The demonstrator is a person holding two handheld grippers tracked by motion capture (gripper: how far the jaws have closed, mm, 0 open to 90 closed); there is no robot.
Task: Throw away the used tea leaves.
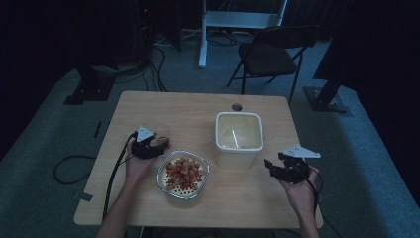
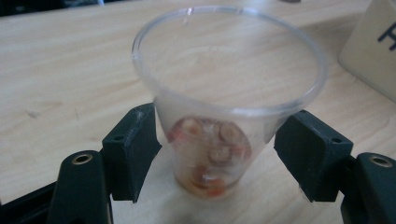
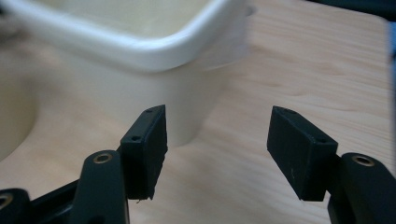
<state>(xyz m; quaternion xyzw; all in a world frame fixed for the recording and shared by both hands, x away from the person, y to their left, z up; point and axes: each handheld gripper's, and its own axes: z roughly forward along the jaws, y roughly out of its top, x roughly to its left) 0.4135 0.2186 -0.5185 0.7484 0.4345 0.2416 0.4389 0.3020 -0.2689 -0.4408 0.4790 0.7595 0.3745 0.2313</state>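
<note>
So there's one clear plastic cup [image 2: 229, 100] standing upright on the worktop [image 1: 148, 106], mouth up, long axis vertical, with a few red and tan cereal-looking pieces [image 2: 210, 156] at the bottom. It sits between the jaws of the left hand-held gripper [image 2: 219, 156], which are spread on either side; can't tell if they actually touch it. One white bowl [image 1: 182, 176] full of the same pieces sits just right of that gripper. One square white tub [image 1: 238, 139] stands beside the bowl, open side up. The right hand-held gripper [image 3: 217, 149] is spread wide, gripping nothing, near the tub's corner.
</note>
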